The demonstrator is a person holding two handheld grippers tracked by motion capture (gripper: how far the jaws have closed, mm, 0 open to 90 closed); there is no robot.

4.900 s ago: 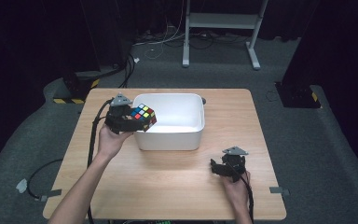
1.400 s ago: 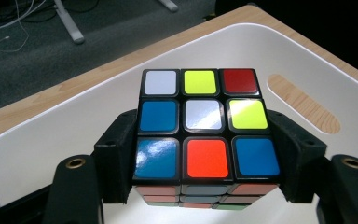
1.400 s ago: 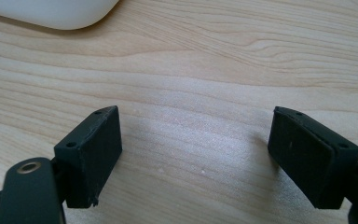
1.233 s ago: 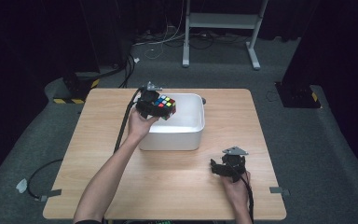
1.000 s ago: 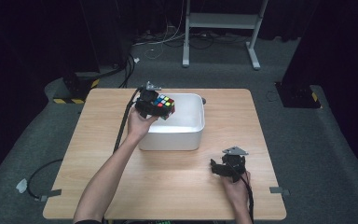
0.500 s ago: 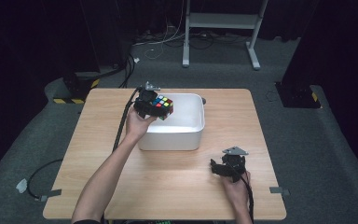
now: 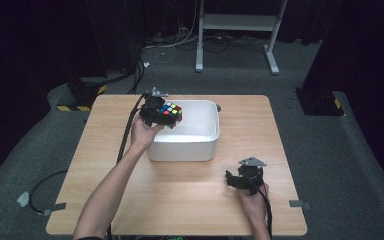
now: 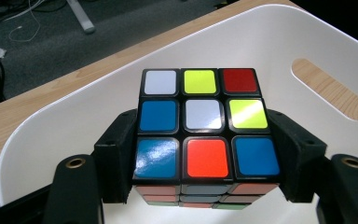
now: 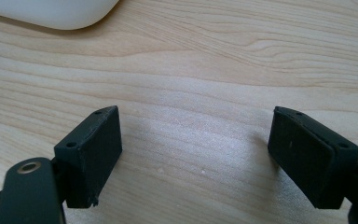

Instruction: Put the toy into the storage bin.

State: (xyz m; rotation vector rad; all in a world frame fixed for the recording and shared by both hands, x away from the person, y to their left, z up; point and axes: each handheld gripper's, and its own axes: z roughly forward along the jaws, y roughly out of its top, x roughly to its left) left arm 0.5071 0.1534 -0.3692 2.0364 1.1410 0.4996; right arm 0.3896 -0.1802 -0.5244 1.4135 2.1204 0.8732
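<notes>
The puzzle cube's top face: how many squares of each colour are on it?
Top face of the puzzle cube, seen in the left gripper view:
Blue: 3
White: 2
Yellow: 2
Red: 1
Orange: 1
Total: 9

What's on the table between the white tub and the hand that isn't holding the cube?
Nothing: in the high view only bare wooden table lies between the white tub and the right gripper.

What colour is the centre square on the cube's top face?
White, on the cube; clearest in the left gripper view.
</notes>
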